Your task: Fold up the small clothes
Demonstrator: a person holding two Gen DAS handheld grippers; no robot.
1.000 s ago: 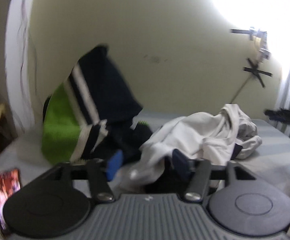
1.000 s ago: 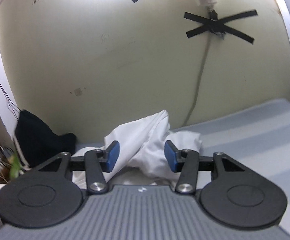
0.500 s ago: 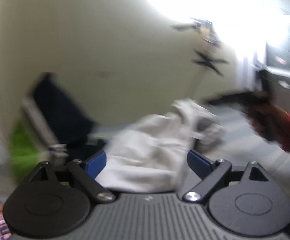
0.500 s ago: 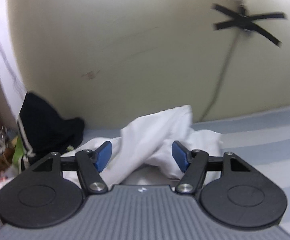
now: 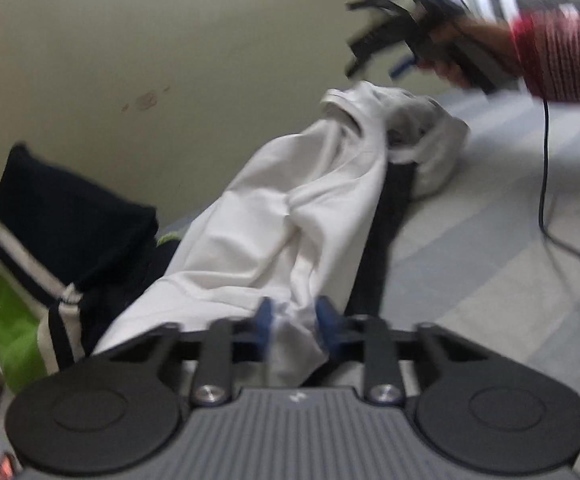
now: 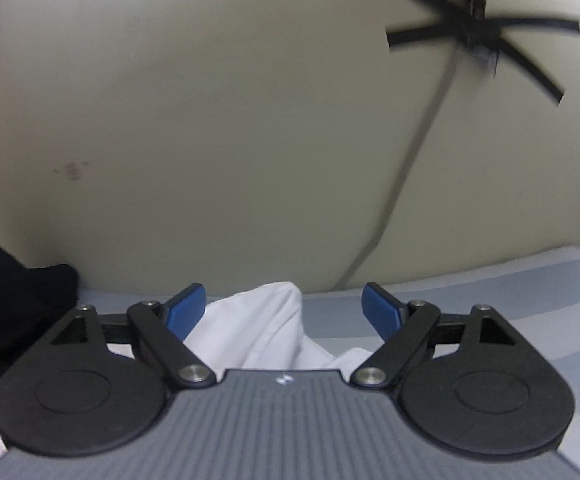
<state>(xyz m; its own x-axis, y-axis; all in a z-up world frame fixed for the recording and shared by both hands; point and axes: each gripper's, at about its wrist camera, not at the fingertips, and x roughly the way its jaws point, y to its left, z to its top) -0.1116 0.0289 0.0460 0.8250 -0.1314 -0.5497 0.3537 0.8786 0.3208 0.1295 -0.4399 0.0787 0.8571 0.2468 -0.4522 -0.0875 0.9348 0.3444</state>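
Left gripper [image 5: 291, 320]: points downward over the pile, its blue pads pinched together on a fold at the near end of the white garment [image 5: 290, 216]; the jaws have just been closing, and cloth is bunched between them.
Right gripper [image 6: 284, 312]: jaws spread wide and have just been opening; a white fold rises between the pads without touching either, so it grips nothing. In the left wrist view it appears blurred at upper right [image 5: 421, 28], raised above the far end of the garment.
Right hand [image 5: 461, 60]: wrapped round the gripper's handle, with a red ribbed sleeve [image 5: 561, 52] behind it.
White garment: lies crumpled on the striped grey surface [image 5: 489, 240], running from the left gripper away toward the wall [image 5: 170, 40], its far end bunched up.
Dark striped garment [image 5: 62, 216]: heaped to the left against the wall, with white bands and a green part, touching the white garment's left edge.
Open room: bare striped surface to the right of the garments, crossed by a thin black cable [image 5: 543, 168].
Edges: the wall closes off the far side, just behind the clothes; black tape strips [image 6: 477, 36] hold a cord on it.
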